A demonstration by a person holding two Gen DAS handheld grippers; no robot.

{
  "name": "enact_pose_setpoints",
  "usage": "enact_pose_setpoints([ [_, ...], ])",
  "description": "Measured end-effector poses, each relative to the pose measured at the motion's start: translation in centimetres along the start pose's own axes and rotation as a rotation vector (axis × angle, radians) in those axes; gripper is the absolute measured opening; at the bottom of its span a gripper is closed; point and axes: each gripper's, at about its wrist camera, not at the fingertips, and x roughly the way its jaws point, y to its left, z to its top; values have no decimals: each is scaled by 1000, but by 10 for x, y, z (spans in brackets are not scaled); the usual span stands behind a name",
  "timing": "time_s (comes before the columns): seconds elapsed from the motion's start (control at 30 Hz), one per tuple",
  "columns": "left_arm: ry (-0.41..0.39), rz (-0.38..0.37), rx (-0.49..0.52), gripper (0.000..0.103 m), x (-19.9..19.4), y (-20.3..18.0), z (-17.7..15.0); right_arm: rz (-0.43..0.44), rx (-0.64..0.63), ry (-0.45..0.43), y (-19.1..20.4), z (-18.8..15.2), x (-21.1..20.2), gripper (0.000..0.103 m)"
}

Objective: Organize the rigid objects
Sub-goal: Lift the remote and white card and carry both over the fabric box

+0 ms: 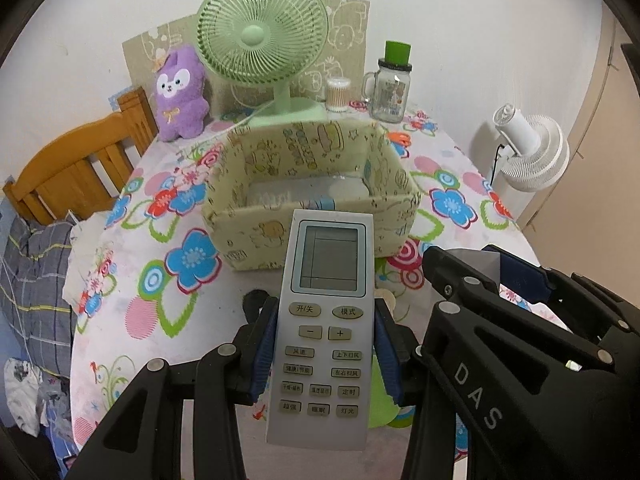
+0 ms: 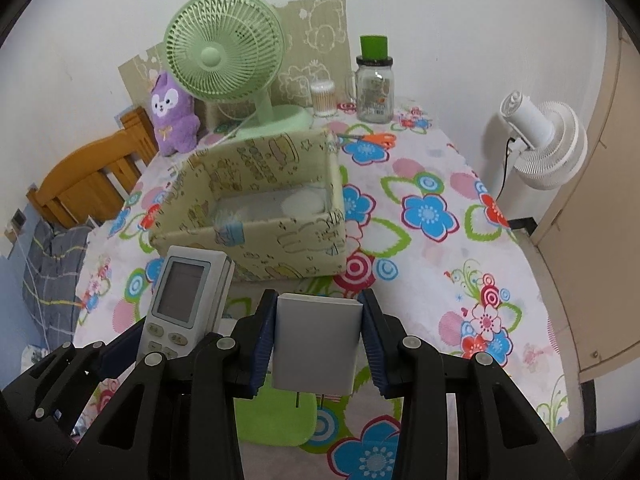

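My left gripper (image 1: 326, 354) is shut on a white air-conditioner remote (image 1: 326, 320), held above the flowered tablecloth with its screen pointing toward the box. My right gripper (image 2: 318, 344) is shut on a white plug adapter (image 2: 316, 344), its metal prongs hanging below. The remote (image 2: 186, 300) and the left gripper show at the lower left of the right wrist view; the right gripper's black frame (image 1: 520, 320) fills the lower right of the left wrist view. A cream cartoon-print storage box (image 1: 312, 192) (image 2: 256, 216) stands open just beyond both grippers, with a white round thing on its bottom.
Behind the box stand a green desk fan (image 1: 262, 28), a purple plush toy (image 1: 180, 96), a cotton-swab jar (image 1: 338, 94) and a glass mug jar with a green lid (image 1: 390, 88). Orange scissors (image 2: 376, 138) lie near the jar. A wooden chair (image 1: 76, 168) sits left, a white fan (image 2: 548, 144) right.
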Motion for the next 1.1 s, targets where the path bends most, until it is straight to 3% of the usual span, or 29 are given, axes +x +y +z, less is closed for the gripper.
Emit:
enact_pose_setpoints([
  [0.6,-90,-3,-9,46,-48,21,26,-34,-27,-86,30,30,-49,43],
  [1.1,-111,-44,-12,46,-61,46,42,-65,-29,-103,55,48,-62,43],
])
